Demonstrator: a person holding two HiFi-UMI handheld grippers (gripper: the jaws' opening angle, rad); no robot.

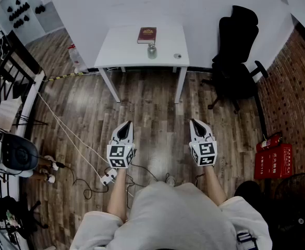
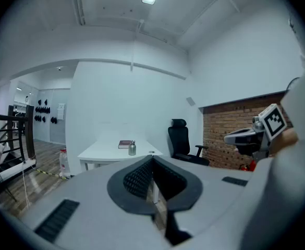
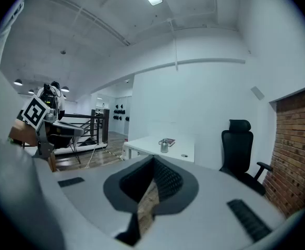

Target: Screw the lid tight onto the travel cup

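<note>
**Floor** [image 1: 157, 108]: dark wood planks. It lies open between the person and the table, with loose white cables at the left.

**Table** [image 1: 122, 50]: white, four-legged, set against the far wall and well apart from both grippers.

**Office chair** [image 1: 236, 56]: black, standing to the right of the table.

**Left gripper** [image 1: 126, 125]: held in front of the body. Its jaws are pressed together with nothing between them.

**Right gripper** [image 1: 195, 123]: held level with the left one. Its jaws are likewise pressed together and empty.

**Book** [image 1: 146, 34]: red, flat on the table's far side, just behind the cup.

**Travel cup** [image 1: 151, 50]: metallic, upright and unheld at mid-table, with its mouth apparently uncapped.

**Lid** [image 1: 177, 56]: a small round piece, taken to be the lid. It lies flat to the right of the cup, apart from it and near the table's front edge.

**Hazards, as judged:**
- The cup stands free, so an off-centre clamp could tip it or shove it into the book.
- The lid is low and flat, so jaws scraping at it may push it off the near edge.
- A lid set down tilted may cross-thread and jam before it is tight.
- Turning the lid without bracing the cup would spin the cup instead.
</note>
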